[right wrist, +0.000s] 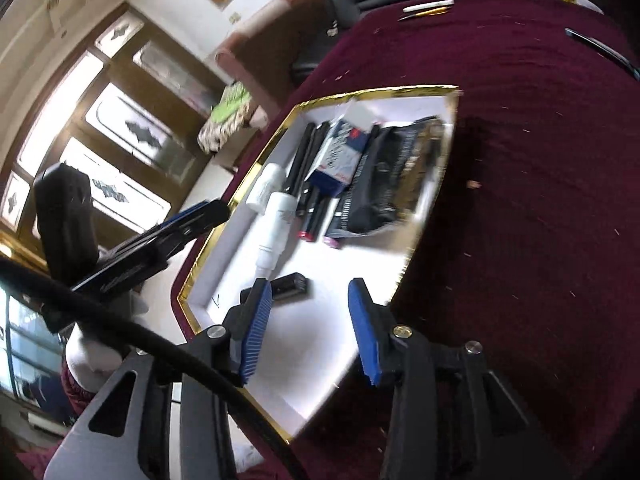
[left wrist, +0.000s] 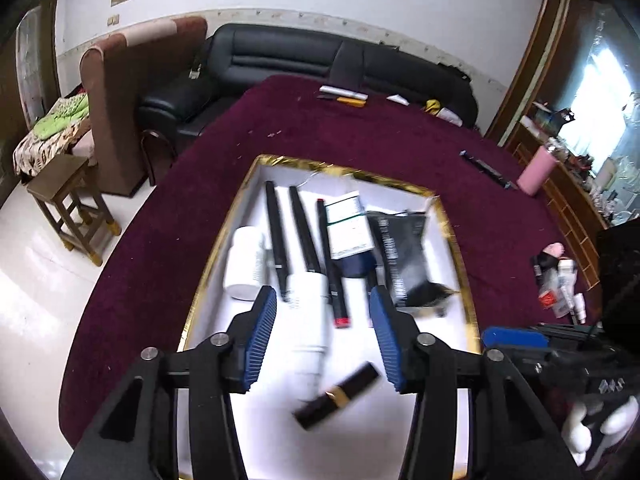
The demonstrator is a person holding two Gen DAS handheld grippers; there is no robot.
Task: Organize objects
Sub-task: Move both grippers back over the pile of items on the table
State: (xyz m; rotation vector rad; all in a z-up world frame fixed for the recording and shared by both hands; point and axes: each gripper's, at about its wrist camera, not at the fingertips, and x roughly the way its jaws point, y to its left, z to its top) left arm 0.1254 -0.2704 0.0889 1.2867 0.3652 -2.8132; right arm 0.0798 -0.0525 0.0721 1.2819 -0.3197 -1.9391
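Hand-held gripper left (left wrist: 323, 312) and hand-held gripper right (right wrist: 308, 304) hover open and empty above the box (left wrist: 452, 224). Inside it lie pens, bottles, a pouch and a lipstick (left wrist: 338, 394). Beyond the box, several items (left wrist: 558, 284) on the counter (left wrist: 360, 136) seemingly await sorting.

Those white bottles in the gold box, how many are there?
2: the stubby white bottle lies by the box's left wall; the long white bottle lies beside it, mid-box. More may hide underneath.
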